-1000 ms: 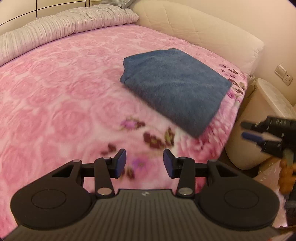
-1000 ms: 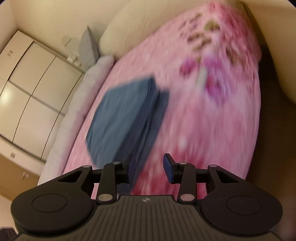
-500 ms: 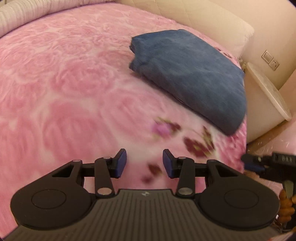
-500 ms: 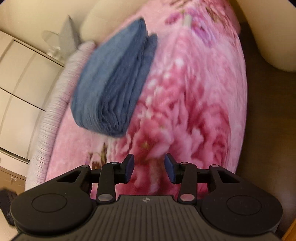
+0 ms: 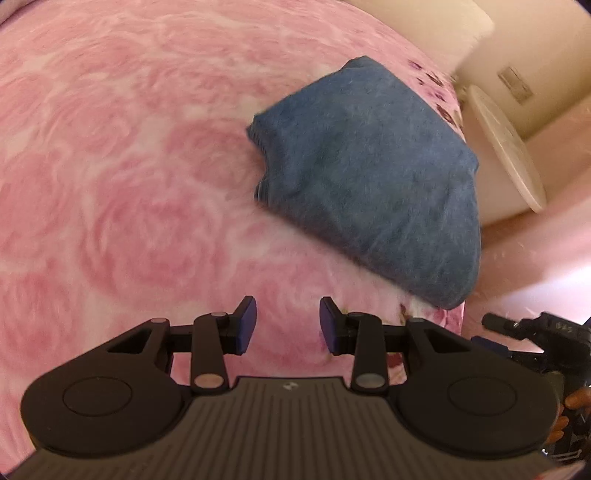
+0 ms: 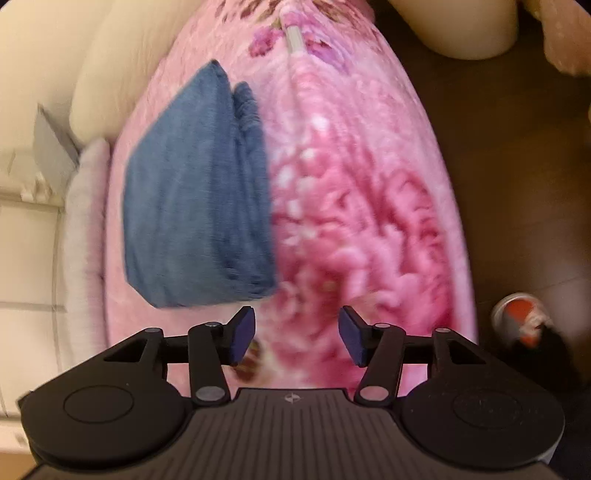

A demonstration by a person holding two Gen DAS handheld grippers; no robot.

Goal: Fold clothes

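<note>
A folded blue garment (image 5: 373,181) lies on the pink floral blanket (image 5: 122,177) near the bed's right edge. It also shows in the right wrist view (image 6: 195,199), its stacked folds facing me. My left gripper (image 5: 287,325) is open and empty, over the blanket, just short of the garment's near corner. My right gripper (image 6: 296,330) is open and empty, over the blanket just right of the garment's near end. It also shows at the lower right of the left wrist view (image 5: 524,332), off the bed's edge.
A cream headboard cushion (image 5: 436,26) lies behind the garment. A round cream side table (image 5: 506,147) stands beside the bed. White wardrobe doors (image 6: 26,258) are on the left. Dark wooden floor (image 6: 509,184) and a red-and-white object (image 6: 521,321) lie right of the bed.
Both grippers moved closer to the folded garment, which now looms larger. The right gripper's jaws opened a little wider. The garment itself has not moved.
</note>
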